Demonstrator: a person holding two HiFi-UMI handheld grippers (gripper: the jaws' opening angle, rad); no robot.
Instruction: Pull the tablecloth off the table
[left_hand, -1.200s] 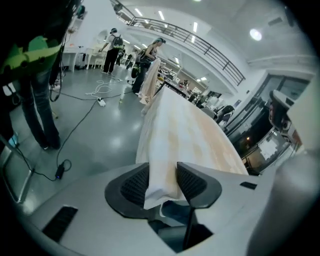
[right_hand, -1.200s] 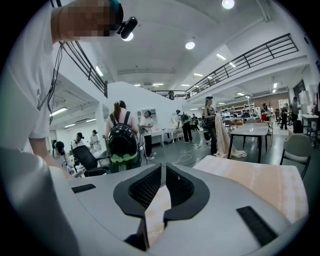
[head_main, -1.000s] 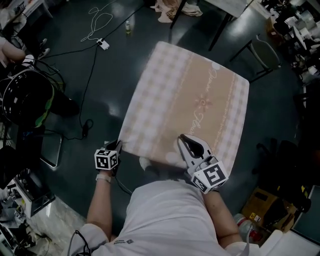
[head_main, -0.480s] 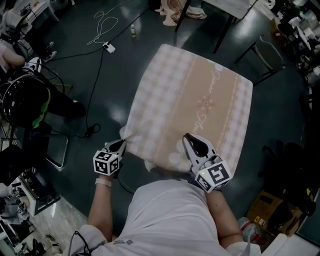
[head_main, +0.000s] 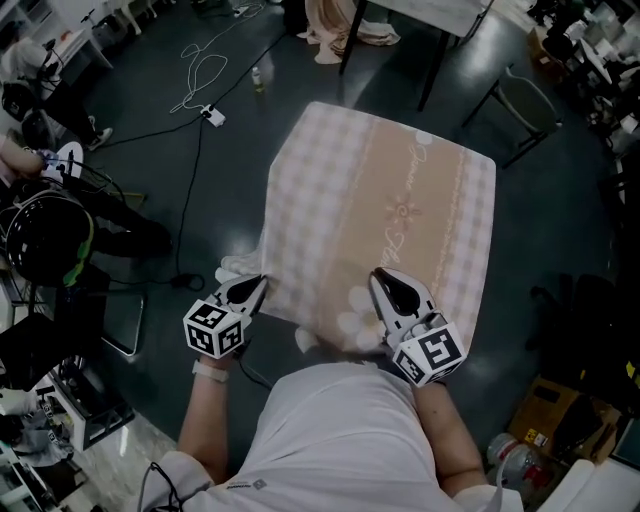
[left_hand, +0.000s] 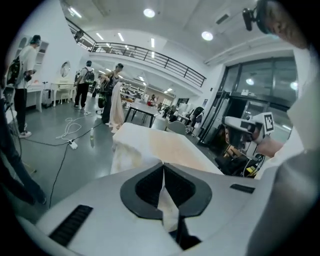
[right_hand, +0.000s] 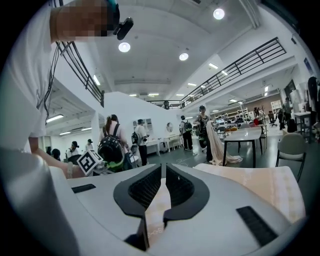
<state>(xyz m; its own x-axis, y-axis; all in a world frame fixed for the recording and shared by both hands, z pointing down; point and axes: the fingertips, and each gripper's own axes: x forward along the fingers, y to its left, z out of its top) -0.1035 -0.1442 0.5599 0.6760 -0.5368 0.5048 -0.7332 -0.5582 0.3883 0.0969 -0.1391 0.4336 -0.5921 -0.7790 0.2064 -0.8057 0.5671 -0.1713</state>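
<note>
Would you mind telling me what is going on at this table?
A person stands at the near side with a tool in each hand, getting ready to pull off the tablecloth. The left tool is shut on the cloth's near left corner, which is bunched up there. The right tool is shut on the near edge further right. The rest of the cloth lies spread flat and has not yet been pulled off.

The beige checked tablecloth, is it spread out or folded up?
Spread out. The beige checked tablecloth lies flat and open; only its near-left corner is bunched at the left hand-held gripper.
</note>
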